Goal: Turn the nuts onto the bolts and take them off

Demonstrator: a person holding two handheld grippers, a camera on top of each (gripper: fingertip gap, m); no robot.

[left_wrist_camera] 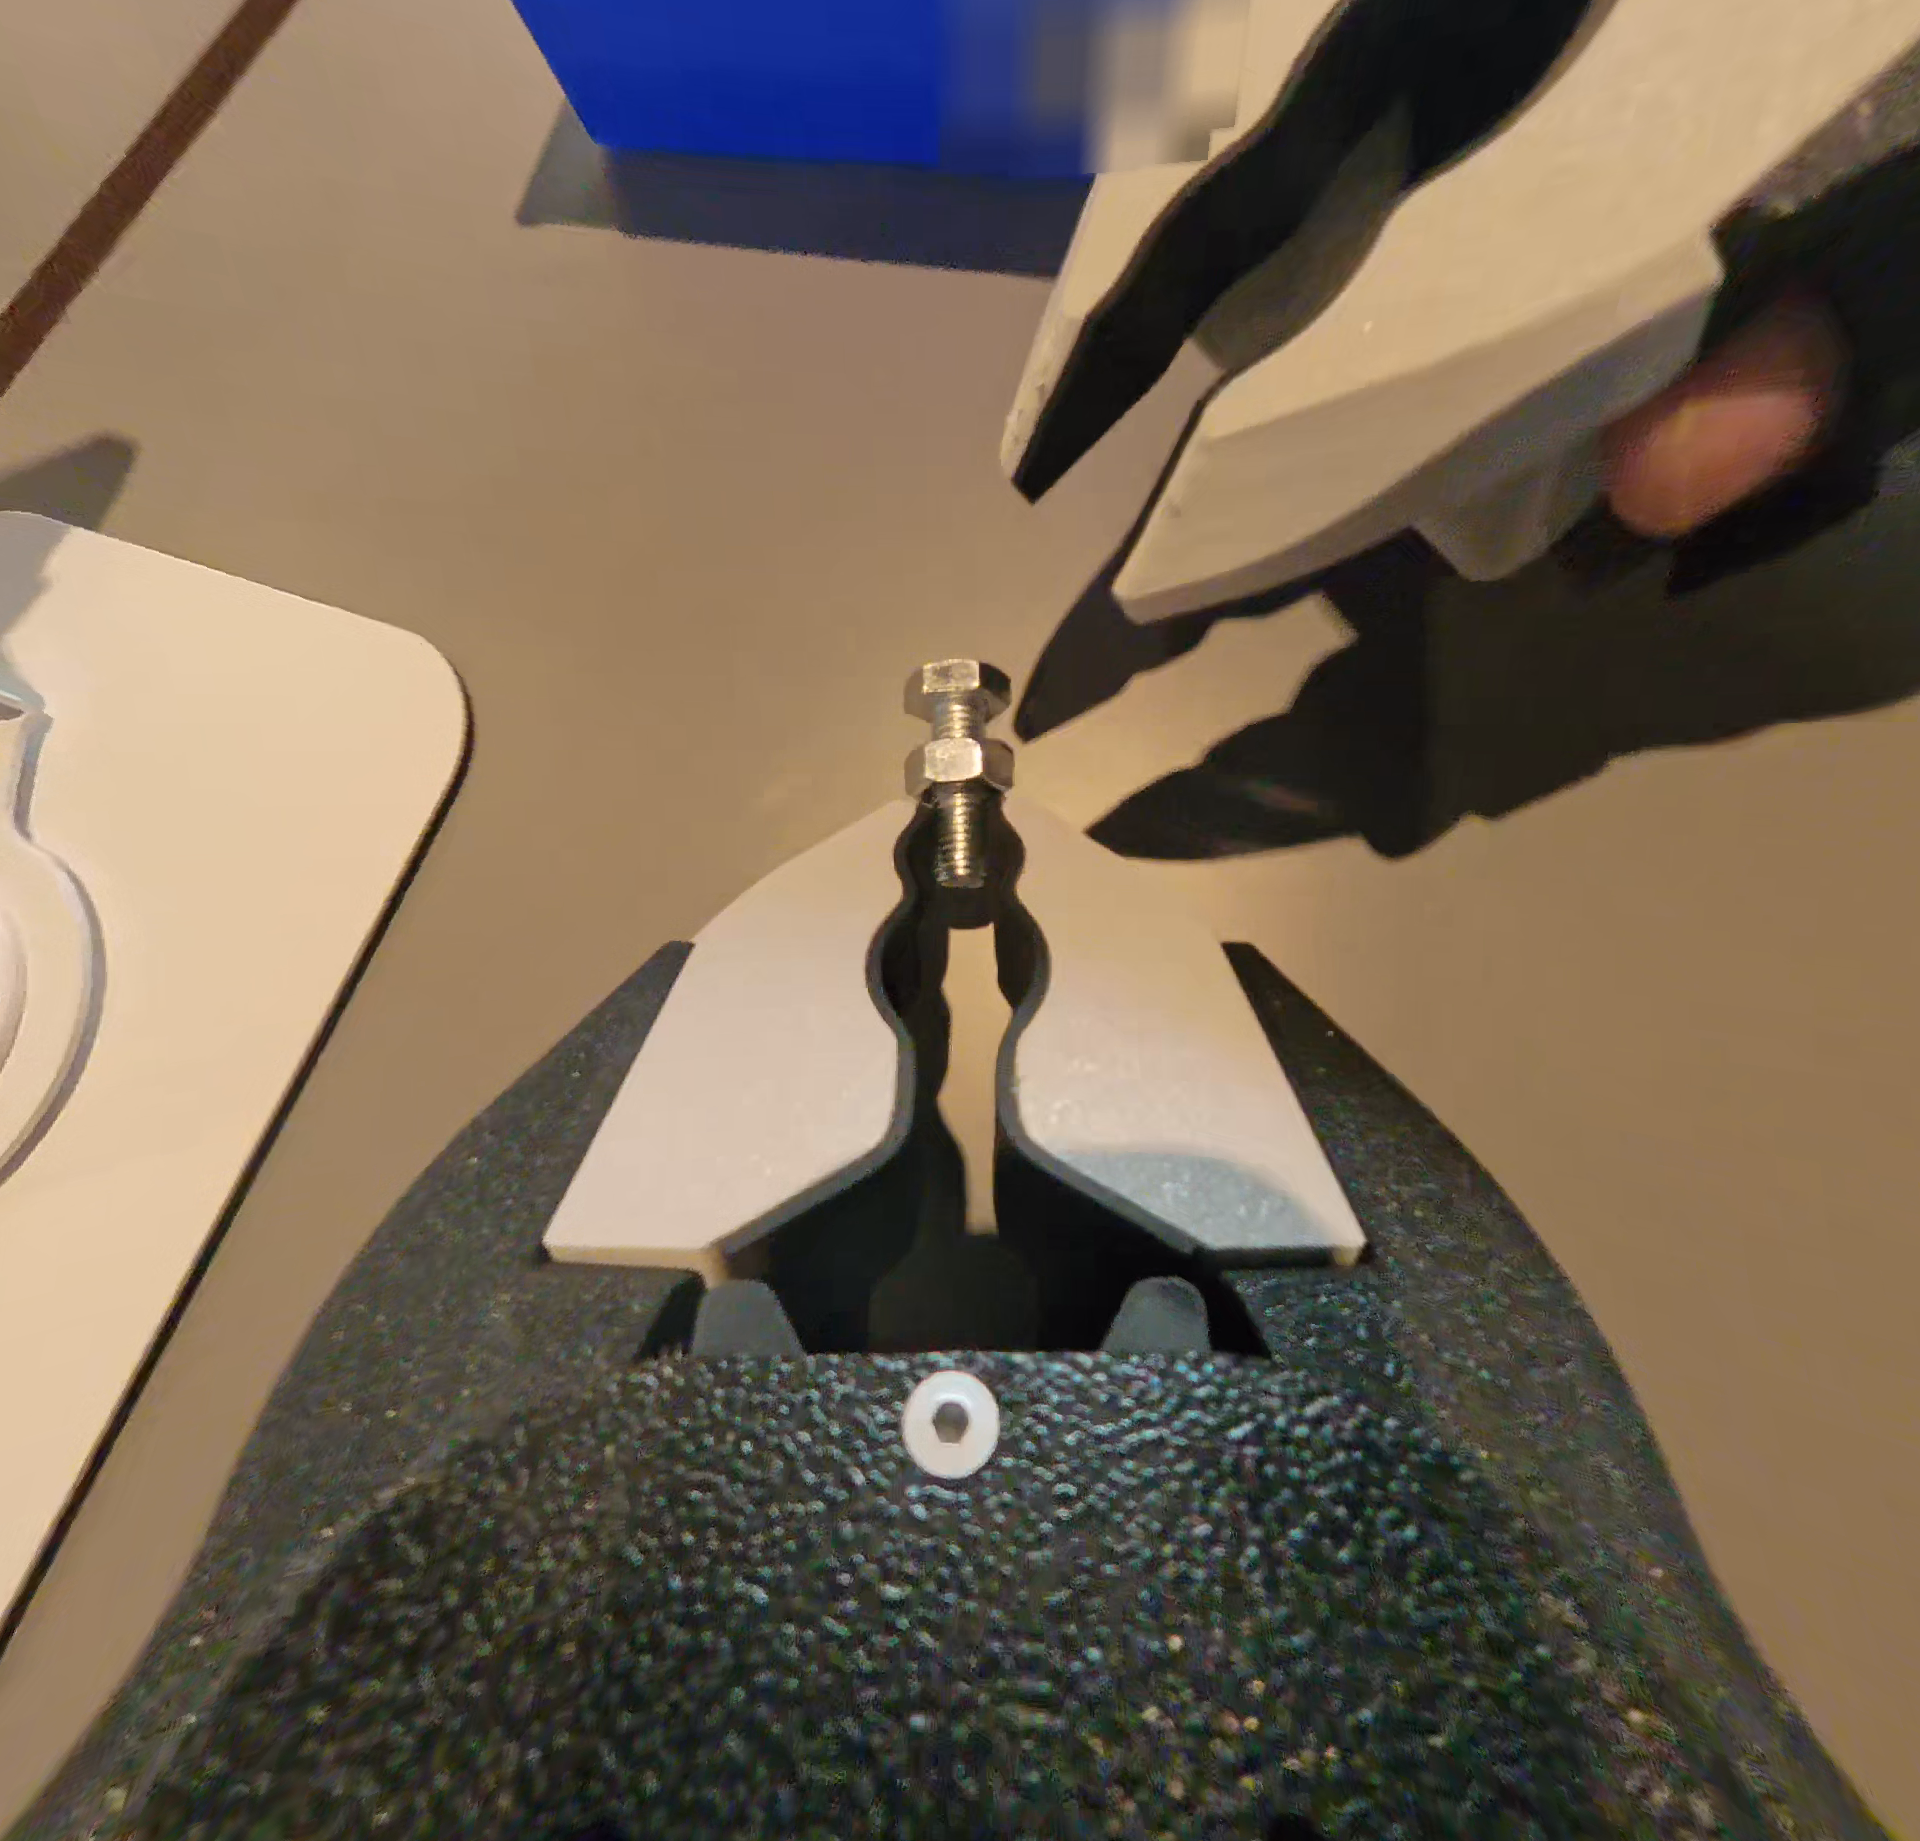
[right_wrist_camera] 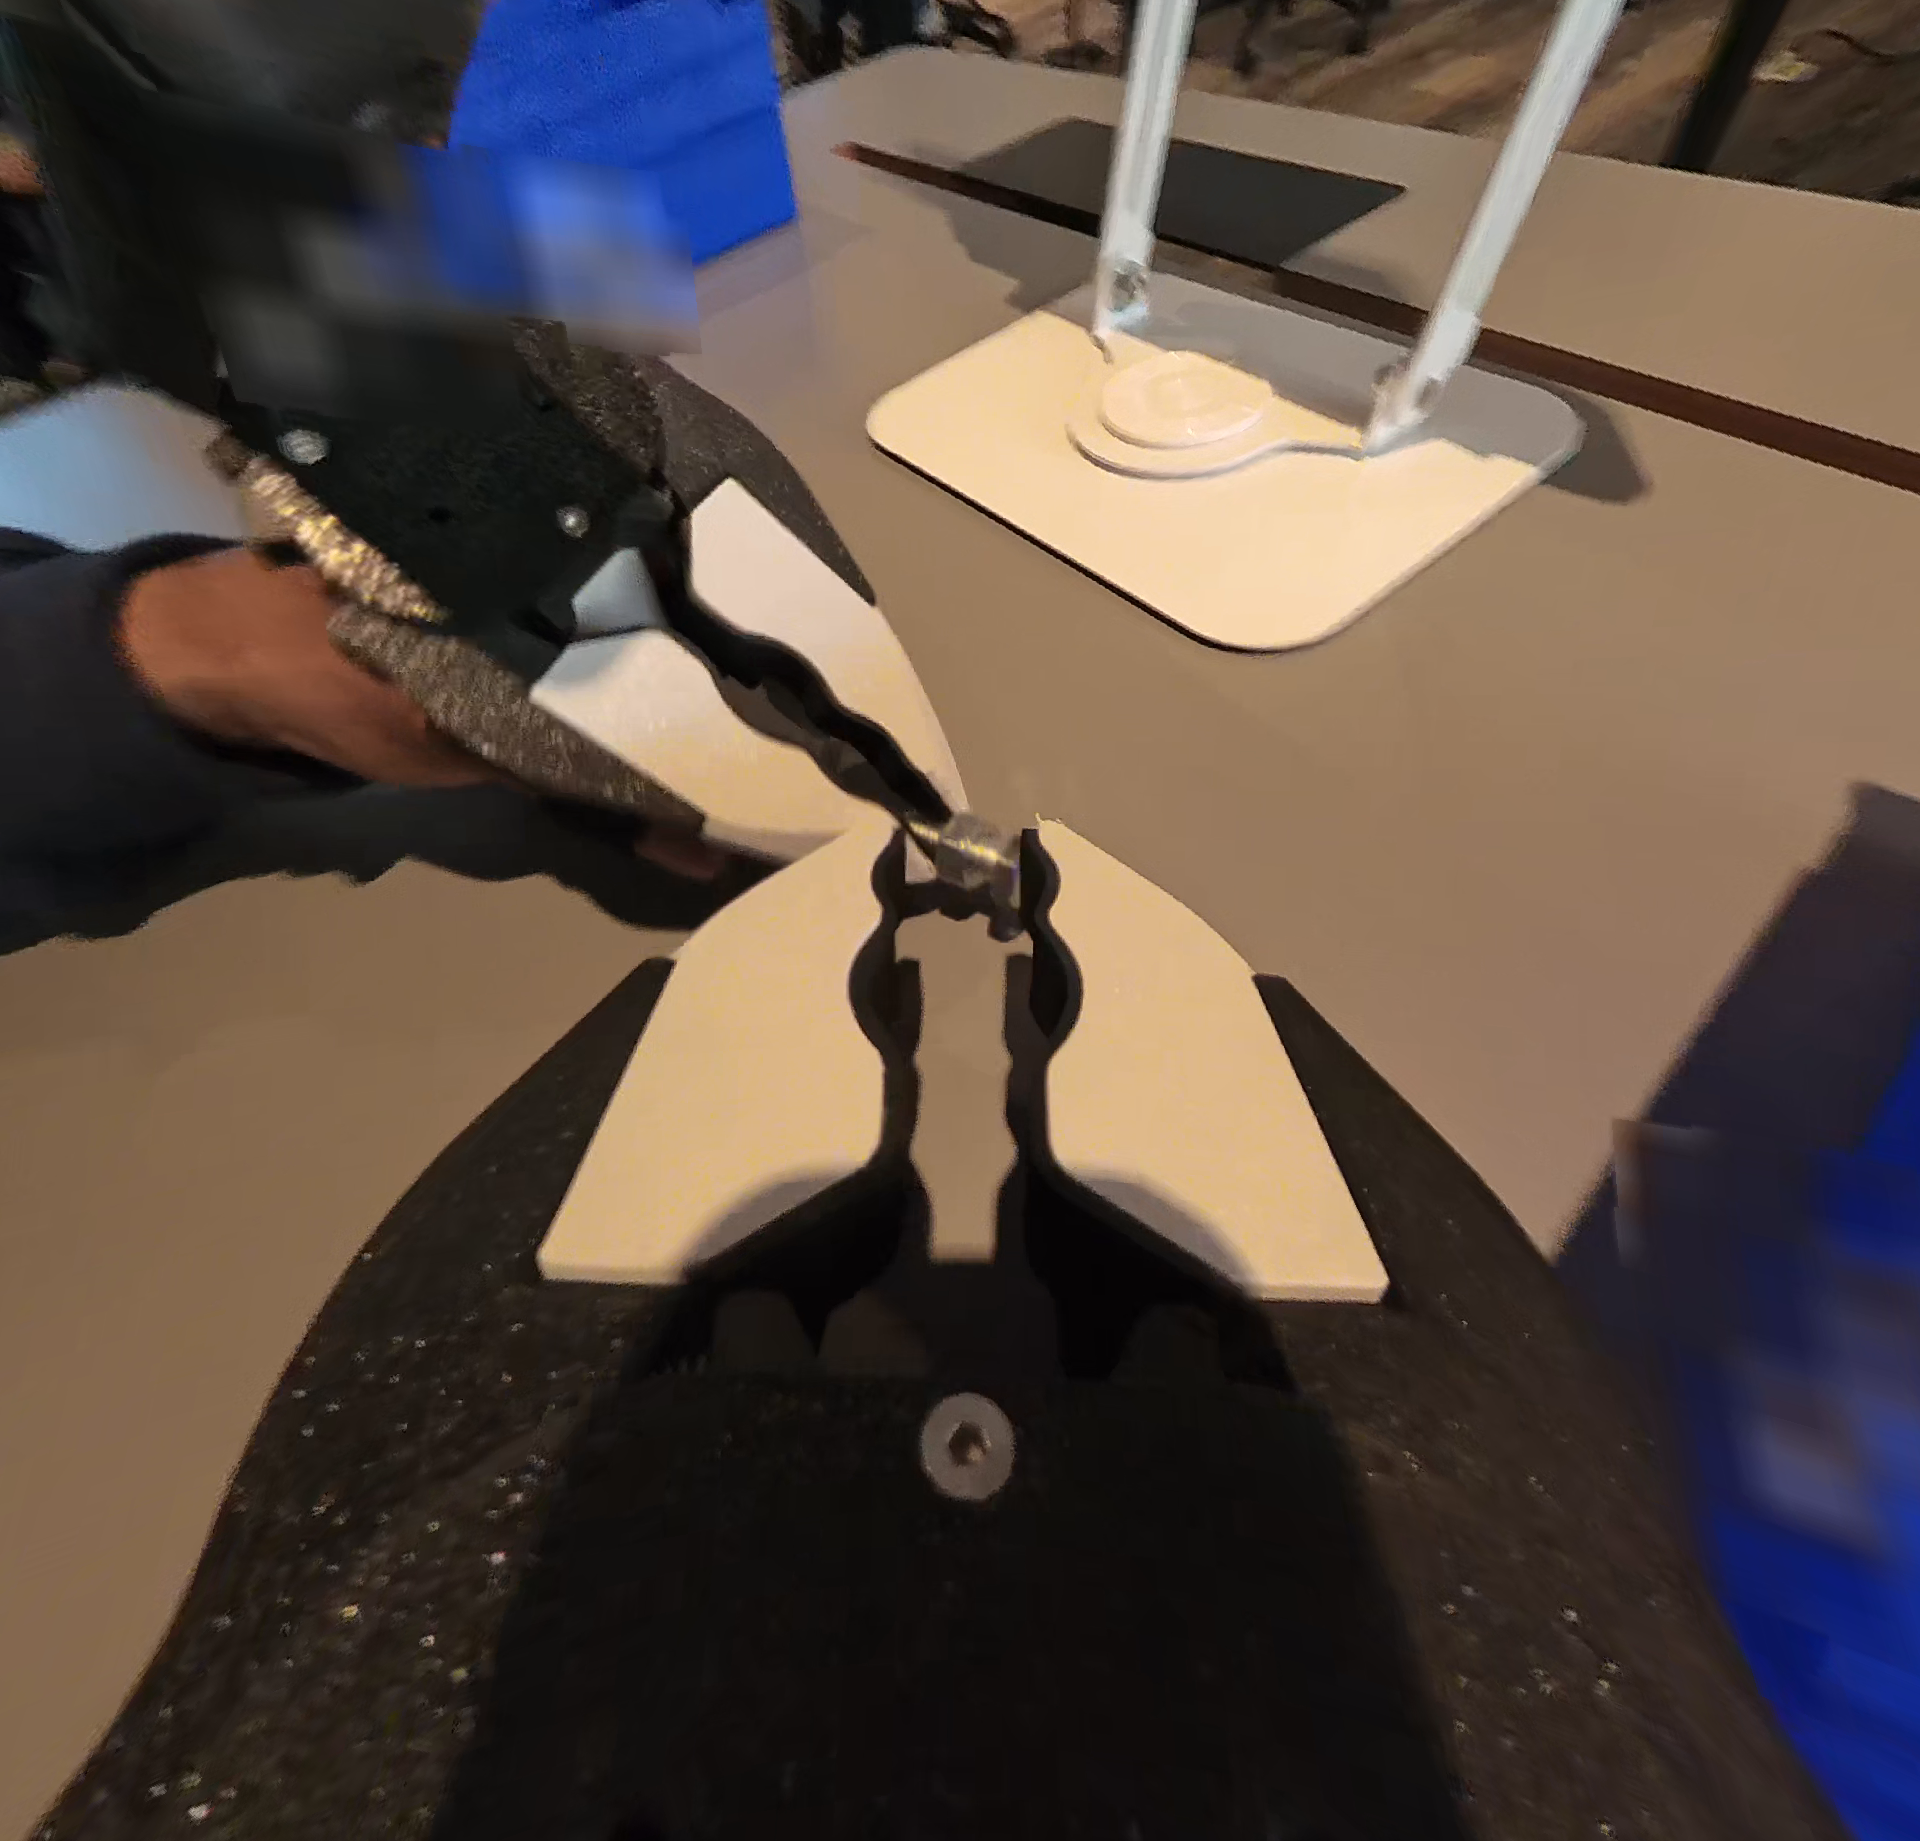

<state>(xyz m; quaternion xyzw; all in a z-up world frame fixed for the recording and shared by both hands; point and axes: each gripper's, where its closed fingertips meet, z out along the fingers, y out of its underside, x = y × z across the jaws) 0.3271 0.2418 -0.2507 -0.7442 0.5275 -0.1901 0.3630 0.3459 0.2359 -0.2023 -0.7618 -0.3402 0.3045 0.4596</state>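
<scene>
Between the left tool's (left_wrist_camera: 957,835) tips, a bolt (left_wrist_camera: 956,752)

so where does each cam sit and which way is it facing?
Left wrist: on the left gripper, looking along its fingers, shut on the bolt with nut; blue bin behind; right gripper and a fingertip upper right.
Right wrist: on the right gripper, open, facing the bolt end, white base beyond; left gripper and hand at left.
Shared: bolt, both grippers, bin, base, table.
</scene>
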